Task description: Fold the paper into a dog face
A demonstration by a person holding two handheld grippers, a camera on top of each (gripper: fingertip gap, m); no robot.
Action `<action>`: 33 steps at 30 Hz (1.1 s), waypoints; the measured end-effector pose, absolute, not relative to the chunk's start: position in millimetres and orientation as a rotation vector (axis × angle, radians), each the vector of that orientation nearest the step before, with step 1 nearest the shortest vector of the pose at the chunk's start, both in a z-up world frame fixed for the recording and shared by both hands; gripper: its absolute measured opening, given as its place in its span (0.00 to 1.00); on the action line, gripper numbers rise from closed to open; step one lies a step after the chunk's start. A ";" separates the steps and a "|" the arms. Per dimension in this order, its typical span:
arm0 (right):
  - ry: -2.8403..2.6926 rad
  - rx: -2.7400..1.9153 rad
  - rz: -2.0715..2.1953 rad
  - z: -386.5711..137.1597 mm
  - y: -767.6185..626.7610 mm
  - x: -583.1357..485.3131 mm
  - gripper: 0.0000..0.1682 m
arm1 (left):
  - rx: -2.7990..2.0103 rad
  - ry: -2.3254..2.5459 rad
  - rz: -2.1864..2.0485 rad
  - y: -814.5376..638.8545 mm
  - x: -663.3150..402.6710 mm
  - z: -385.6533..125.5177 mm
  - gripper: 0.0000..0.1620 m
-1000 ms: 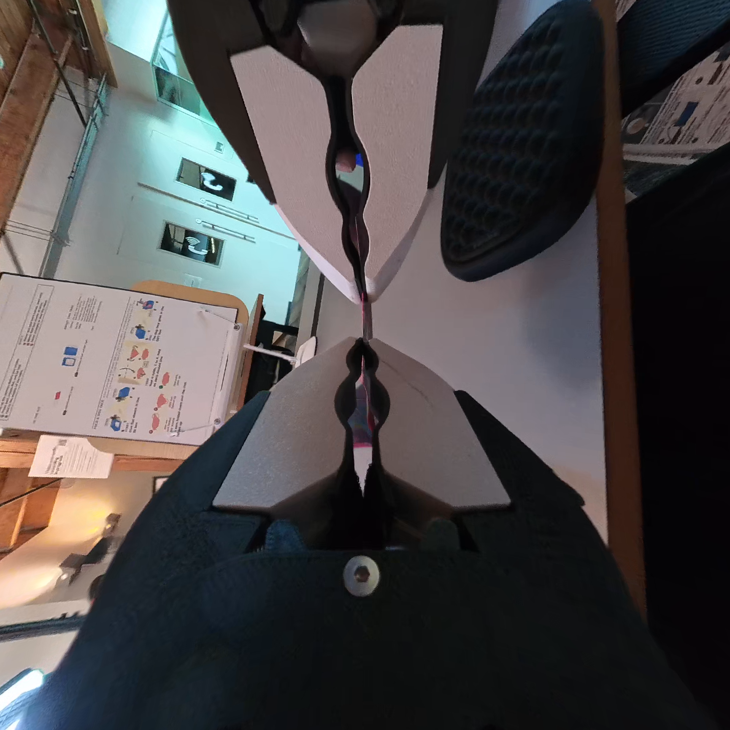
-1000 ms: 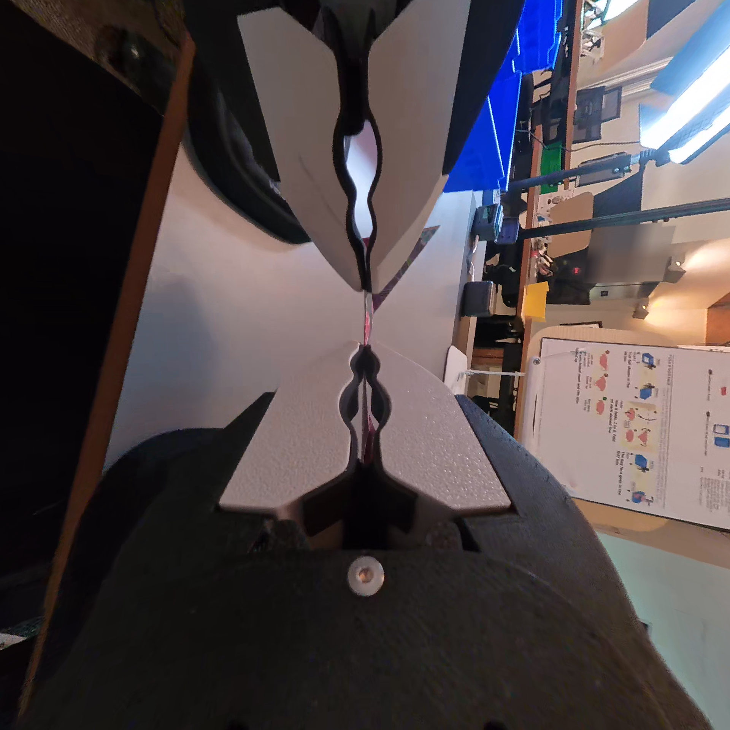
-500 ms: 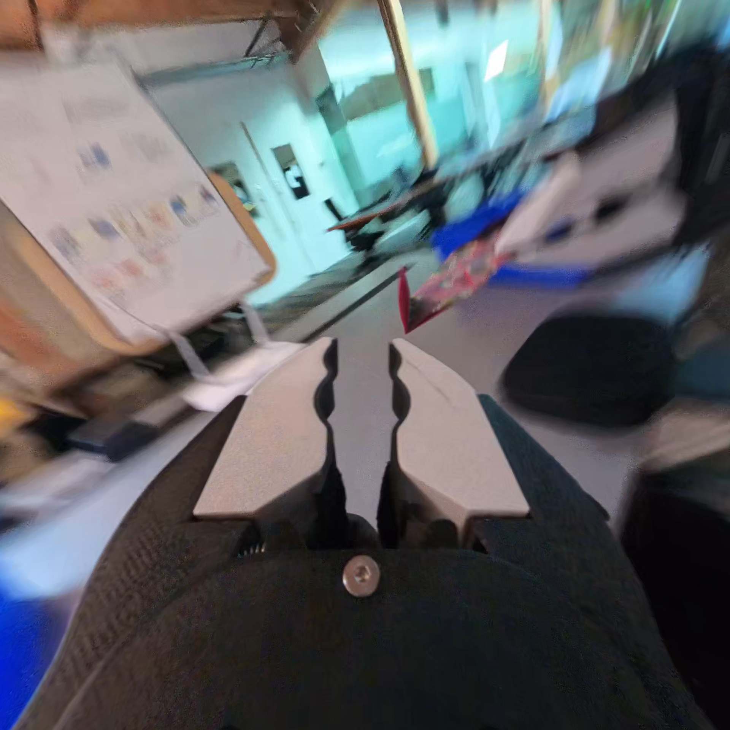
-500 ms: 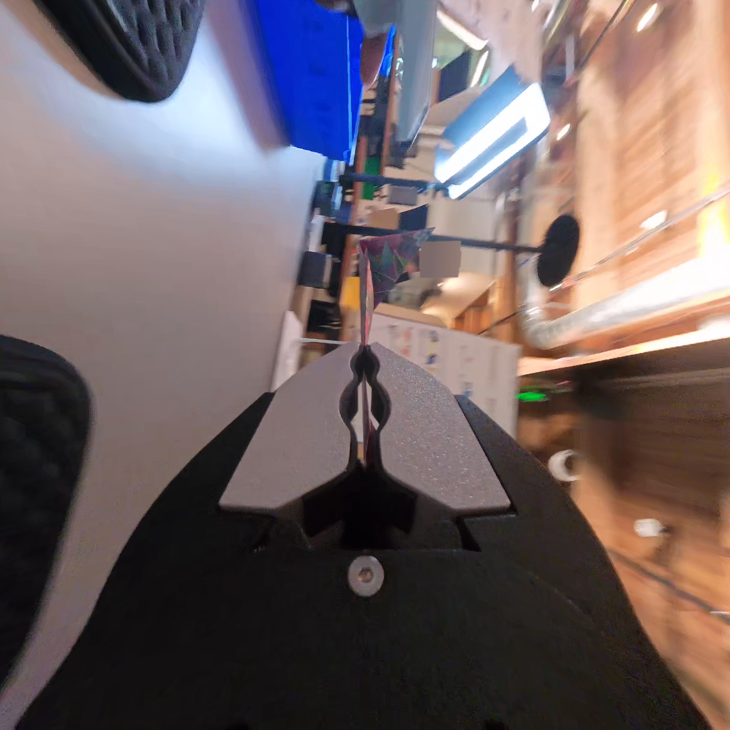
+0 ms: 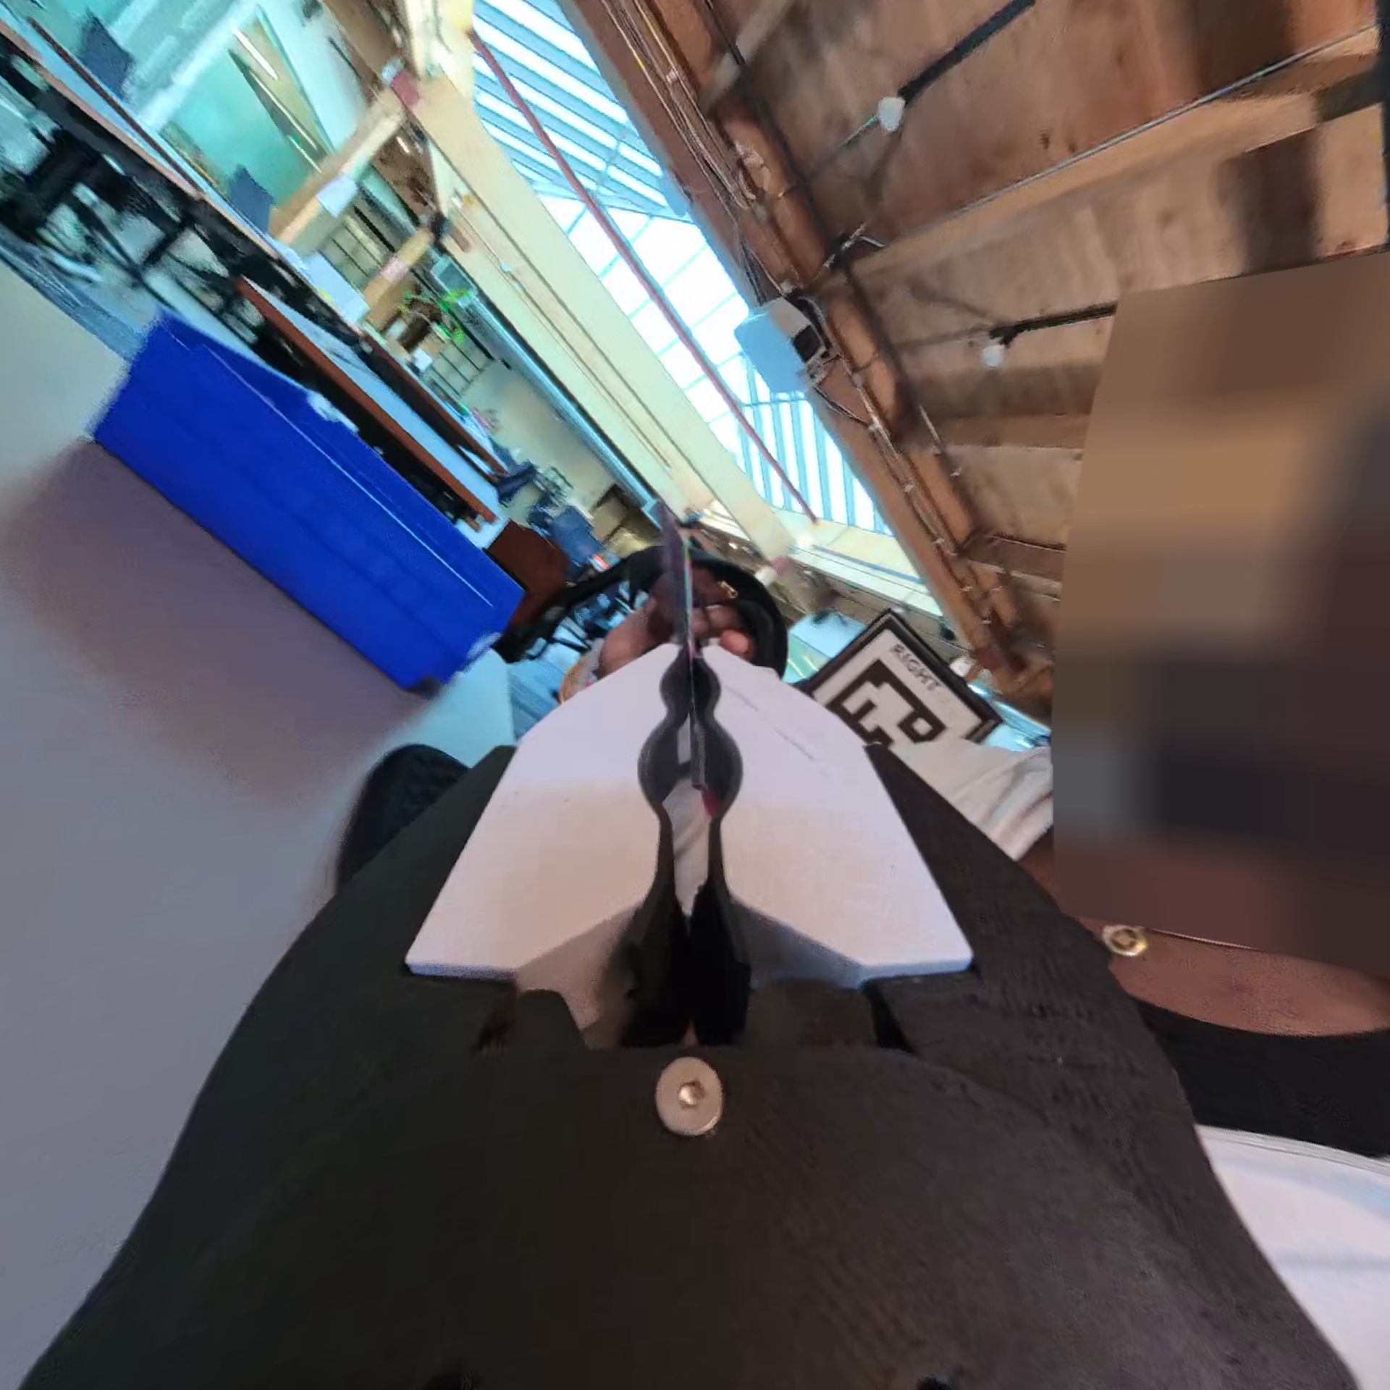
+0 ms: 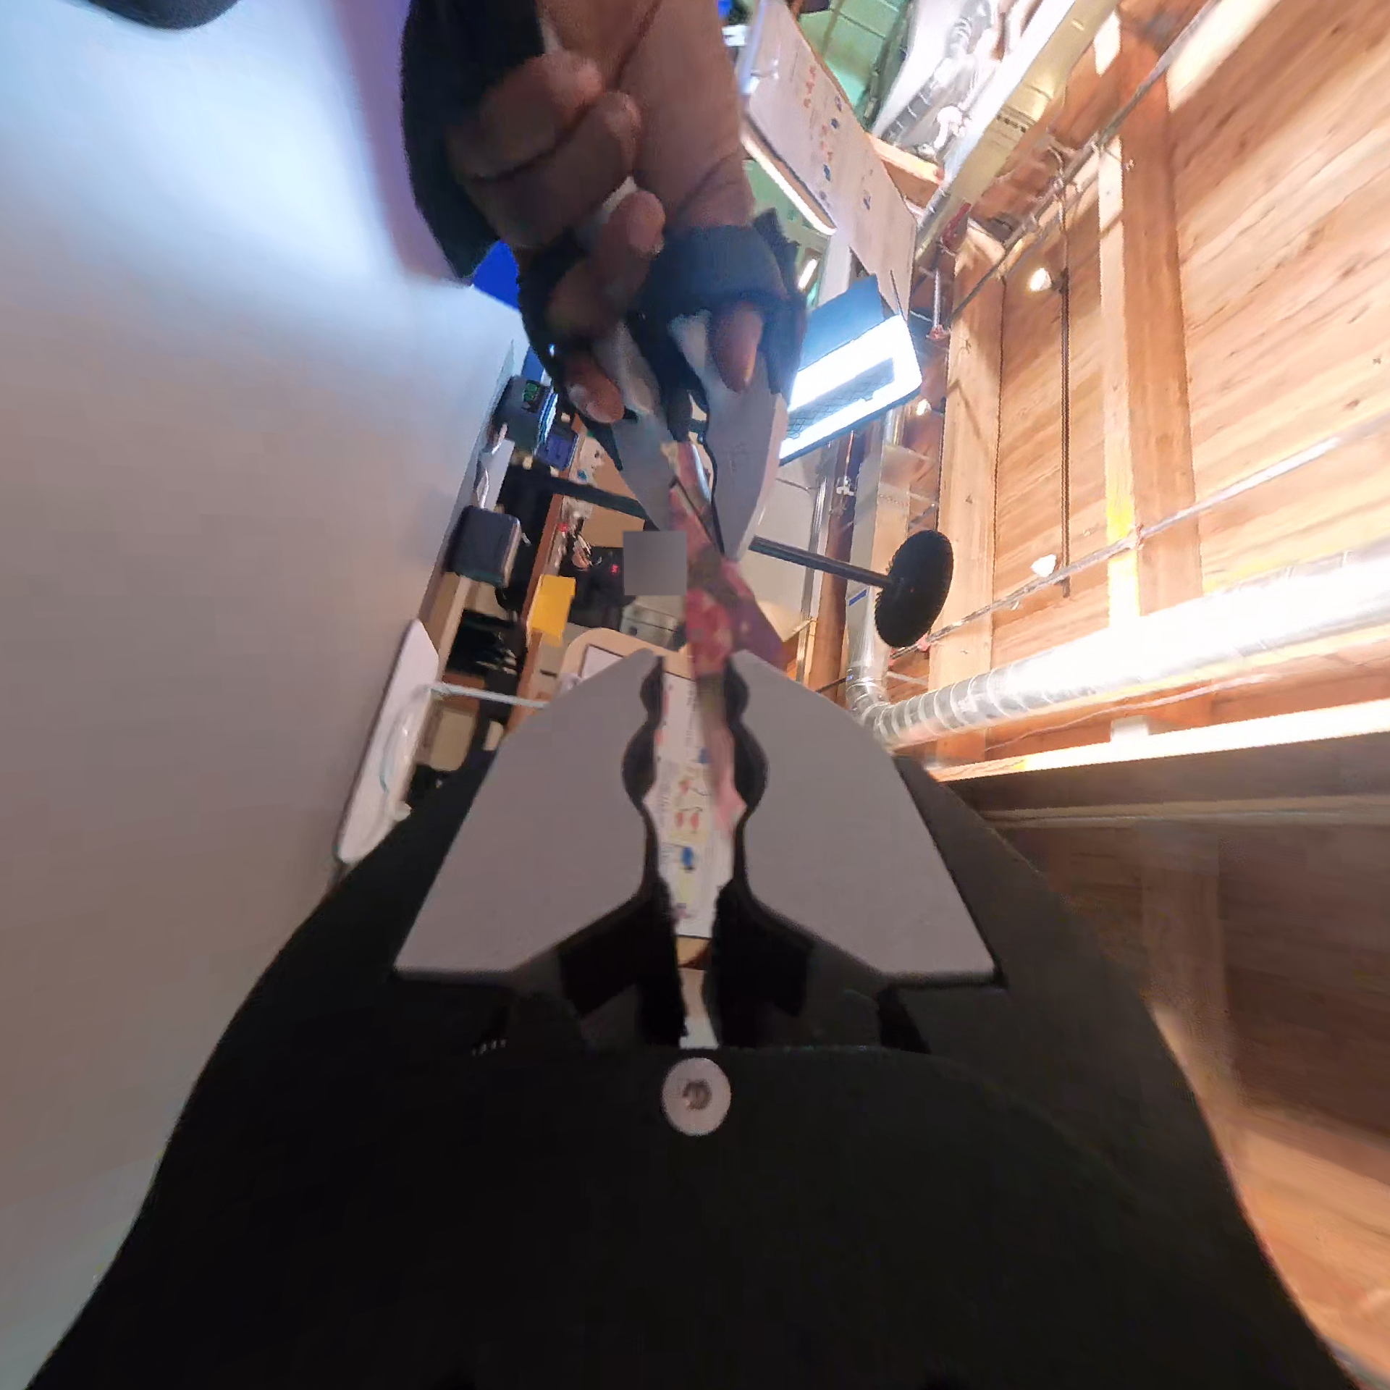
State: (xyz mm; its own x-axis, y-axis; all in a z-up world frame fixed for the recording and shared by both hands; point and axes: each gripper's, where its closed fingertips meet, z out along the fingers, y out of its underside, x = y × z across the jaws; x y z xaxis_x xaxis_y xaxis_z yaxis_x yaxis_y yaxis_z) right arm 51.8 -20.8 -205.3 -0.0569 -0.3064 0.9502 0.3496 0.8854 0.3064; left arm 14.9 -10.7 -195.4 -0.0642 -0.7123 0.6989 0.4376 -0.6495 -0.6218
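Note:
The paper [image 5: 677, 587] is a folded patterned sheet, red and purple, held in the air and seen edge-on in the left wrist view. My left gripper [image 5: 688, 662] is shut on it, and the paper sticks out past the fingertips. In the right wrist view the paper [image 6: 714, 602] runs from the left gripper [image 6: 703, 519], held by a hand [image 6: 602, 150], down between my right gripper's fingers. My right gripper [image 6: 696, 662] stands slightly open. The paper lies blurred close to its right finger [image 6: 827, 790].
The white table [image 5: 150, 752] lies to the left, with a blue bin [image 5: 301, 511] and a black pad [image 5: 399, 790] on it. An instruction board [image 6: 820, 128] stands behind. The person's body is close at the right of the left wrist view. The gap from one gripper's tips to the other's is roughly 5 centimeters.
Both grippers swung up from the table. The left gripper, open half a second ago, has shut on the paper. The right gripper, shut on it before, has opened a little.

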 end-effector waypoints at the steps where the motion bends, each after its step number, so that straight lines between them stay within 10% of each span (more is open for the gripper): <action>1: -1.523 -0.082 -0.445 -203.3 -20.5 52.7 0.16 | -1.373 0.302 -1.807 -7.5 9.2 -191.4 0.00; 9: -1.111 -0.802 0.978 -146.4 19.6 83.9 0.33 | -1.375 0.291 -1.716 9.5 -32.5 -184.7 0.00; 15: -1.088 -1.265 2.187 -171.8 37.6 55.9 0.23 | -1.480 0.385 -1.757 8.4 -25.6 -195.4 0.00; 19: -1.261 -1.349 2.154 -203.6 27.0 39.1 0.01 | -1.528 0.393 -1.754 12.6 -22.3 -206.0 0.00; 33: -1.085 -1.619 1.979 -230.9 63.1 35.5 0.00 | -1.641 0.419 -1.354 40.5 -29.2 -223.6 0.00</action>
